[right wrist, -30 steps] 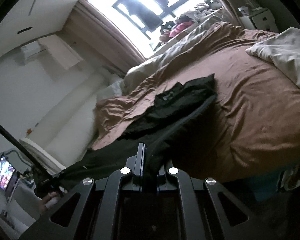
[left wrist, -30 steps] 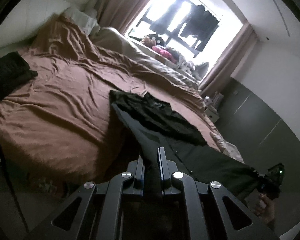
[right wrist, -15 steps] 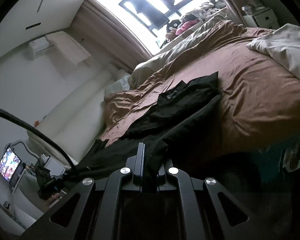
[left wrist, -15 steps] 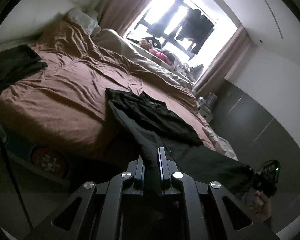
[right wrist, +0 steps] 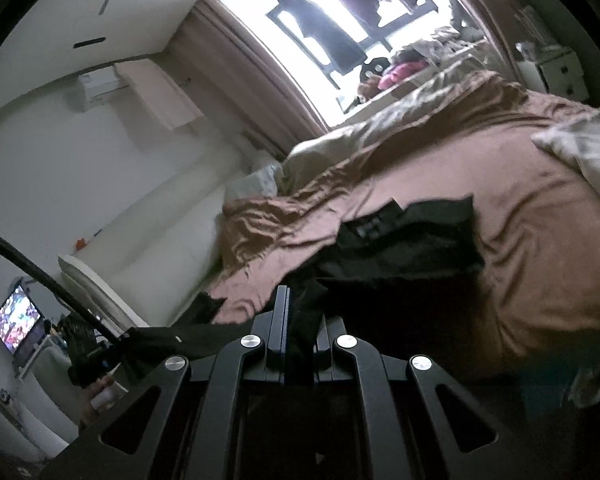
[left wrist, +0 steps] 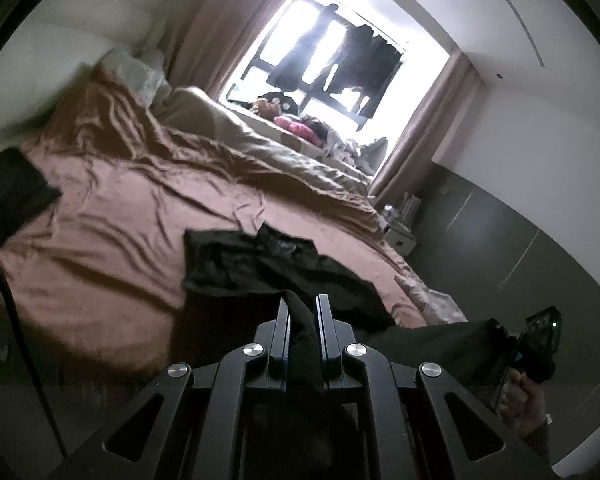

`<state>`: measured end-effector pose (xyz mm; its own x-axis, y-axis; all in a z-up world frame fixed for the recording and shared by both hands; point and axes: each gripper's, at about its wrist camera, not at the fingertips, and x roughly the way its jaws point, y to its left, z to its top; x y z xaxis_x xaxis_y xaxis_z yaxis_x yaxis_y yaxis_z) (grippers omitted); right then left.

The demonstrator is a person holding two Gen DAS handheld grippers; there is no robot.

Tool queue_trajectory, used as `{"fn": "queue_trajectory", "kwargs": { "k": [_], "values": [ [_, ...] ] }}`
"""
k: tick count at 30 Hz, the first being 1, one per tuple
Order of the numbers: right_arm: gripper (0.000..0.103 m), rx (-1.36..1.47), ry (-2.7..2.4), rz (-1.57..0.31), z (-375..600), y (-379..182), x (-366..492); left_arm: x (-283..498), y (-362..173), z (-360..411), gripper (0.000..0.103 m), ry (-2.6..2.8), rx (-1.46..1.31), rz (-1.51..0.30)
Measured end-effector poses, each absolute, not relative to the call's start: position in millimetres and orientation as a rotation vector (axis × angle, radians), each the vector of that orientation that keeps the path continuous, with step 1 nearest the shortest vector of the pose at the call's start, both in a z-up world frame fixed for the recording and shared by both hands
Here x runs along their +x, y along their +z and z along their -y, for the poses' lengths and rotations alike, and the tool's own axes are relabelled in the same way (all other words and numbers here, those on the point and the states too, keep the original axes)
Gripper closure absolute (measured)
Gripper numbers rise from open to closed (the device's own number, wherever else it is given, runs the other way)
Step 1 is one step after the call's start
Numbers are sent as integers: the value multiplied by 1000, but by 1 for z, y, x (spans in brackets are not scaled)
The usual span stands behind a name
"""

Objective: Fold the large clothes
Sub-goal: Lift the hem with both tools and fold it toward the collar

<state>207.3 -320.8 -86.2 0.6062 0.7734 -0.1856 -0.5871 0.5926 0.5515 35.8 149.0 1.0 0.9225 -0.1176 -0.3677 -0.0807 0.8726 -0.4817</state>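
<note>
Left gripper (left wrist: 302, 316) and right gripper (right wrist: 300, 312), each with its jaws closed on a bunch of the black garment (left wrist: 276, 264). The held edge spans between the two grippers off the foot of the bed (left wrist: 112, 240); the remainder of the garment lies rumpled on the brown sheet (right wrist: 540, 216), with one layer doubled over another near the bed's edge.

Risks, as judged from this state. Each grip takes only a narrow pinch of cloth, so a sharp pull may draw the fabric out of one pair of jaws and drop that end toward the floor. The part on the bed is creased and overlapped; carrying the held edge over it without first drawing it taut would probably fix those creases into the fold. Uneven travel of the two grippers would skew the fold line. The sheet is itself wrinkled and may drag with the cloth.

Surroundings. A second dark garment (left wrist: 12, 192) lies near the left side of the bed, well apart from the work. A pale quilt (right wrist: 580, 148) lies on the right part of the bed, and a beige duvet (left wrist: 292, 160) is heaped along the window side. The cable (left wrist: 16, 320) of the left gripper hangs beside the bed; it could snag during a wide sweep. A lit screen (right wrist: 16, 316) stands by the wall. Nothing lies on the sheet directly beyond the black garment.
</note>
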Motion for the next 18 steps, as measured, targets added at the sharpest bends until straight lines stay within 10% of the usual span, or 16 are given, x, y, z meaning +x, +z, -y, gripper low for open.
{"fn": "queue_trajectory", "kwargs": {
  "k": [18],
  "values": [
    [98, 603, 676, -423, 286, -77, 374, 193, 40, -212, 92, 56, -486, -368]
  ]
}}
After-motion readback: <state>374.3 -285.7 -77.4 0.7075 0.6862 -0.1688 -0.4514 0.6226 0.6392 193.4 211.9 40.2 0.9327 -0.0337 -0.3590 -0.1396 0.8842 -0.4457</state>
